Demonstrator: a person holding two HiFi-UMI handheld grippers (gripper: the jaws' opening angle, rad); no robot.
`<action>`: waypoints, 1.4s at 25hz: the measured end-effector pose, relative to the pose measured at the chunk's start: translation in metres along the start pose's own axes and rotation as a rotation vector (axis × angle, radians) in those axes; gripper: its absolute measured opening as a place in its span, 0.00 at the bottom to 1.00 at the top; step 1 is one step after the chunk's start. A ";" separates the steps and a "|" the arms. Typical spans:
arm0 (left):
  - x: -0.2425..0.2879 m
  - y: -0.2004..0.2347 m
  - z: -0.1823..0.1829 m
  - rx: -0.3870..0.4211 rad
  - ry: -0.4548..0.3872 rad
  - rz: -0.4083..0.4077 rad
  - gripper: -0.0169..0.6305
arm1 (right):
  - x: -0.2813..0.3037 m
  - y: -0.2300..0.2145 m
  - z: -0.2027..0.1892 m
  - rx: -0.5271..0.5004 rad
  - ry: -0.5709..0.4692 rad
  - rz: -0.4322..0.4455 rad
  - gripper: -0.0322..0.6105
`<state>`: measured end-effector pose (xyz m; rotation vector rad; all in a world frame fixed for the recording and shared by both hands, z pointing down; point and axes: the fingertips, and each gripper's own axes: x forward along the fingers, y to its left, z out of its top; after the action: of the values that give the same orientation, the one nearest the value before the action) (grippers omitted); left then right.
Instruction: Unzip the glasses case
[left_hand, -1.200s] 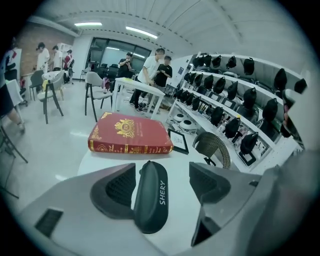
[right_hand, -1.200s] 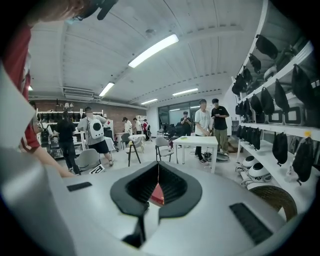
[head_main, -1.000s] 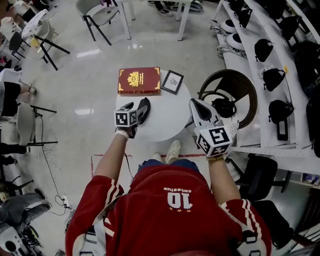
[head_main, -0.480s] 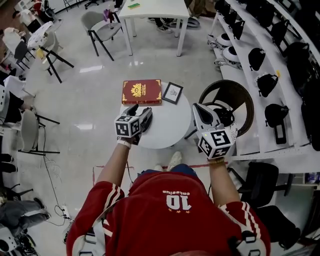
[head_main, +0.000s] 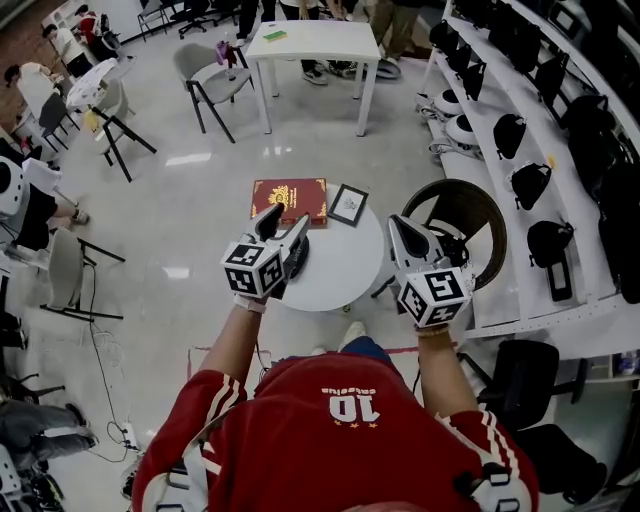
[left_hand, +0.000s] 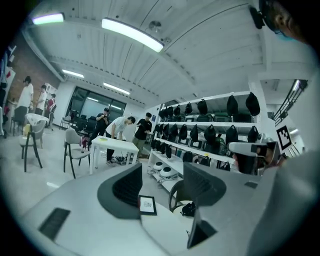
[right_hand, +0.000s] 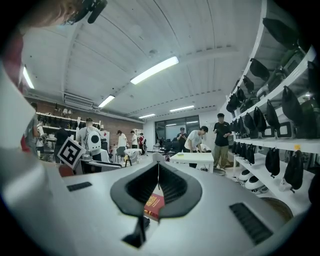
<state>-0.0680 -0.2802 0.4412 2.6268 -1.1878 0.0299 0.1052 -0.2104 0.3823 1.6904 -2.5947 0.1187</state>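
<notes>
1. The small round white bench (head_main: 335, 278) is bare in the middle.
2. A flat red book with gold print (head_main: 289, 198) and a small black picture frame (head_main: 348, 204) fill its far edge.
3. A round dark chair (head_main: 478, 205) stands close on the right. The right tongs (head_main: 400, 226) hang over that gap.
4. The shiny grey floor (head_main: 190, 230) on the left is open.

"What's carrying everything, mid-frame?"

"A round white worktop (head_main: 340, 265)."

"And on it?"

"A red book (head_main: 289, 198) at its upper-left rim, a small framed picture (head_main: 348, 204) just right of that, and a dark case (head_main: 298, 258) by the left edge, partly hidden."
</notes>
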 end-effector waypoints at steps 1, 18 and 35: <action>-0.004 -0.003 0.008 0.011 -0.020 0.002 0.43 | 0.000 0.001 0.002 -0.001 -0.006 0.000 0.08; -0.052 -0.031 0.084 0.125 -0.206 0.056 0.12 | -0.011 0.013 0.035 -0.007 -0.080 0.001 0.08; -0.059 -0.031 0.086 0.116 -0.217 0.066 0.04 | -0.017 0.021 0.043 -0.029 -0.117 -0.004 0.07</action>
<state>-0.0916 -0.2376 0.3440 2.7466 -1.3808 -0.1832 0.0932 -0.1900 0.3373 1.7436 -2.6605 -0.0189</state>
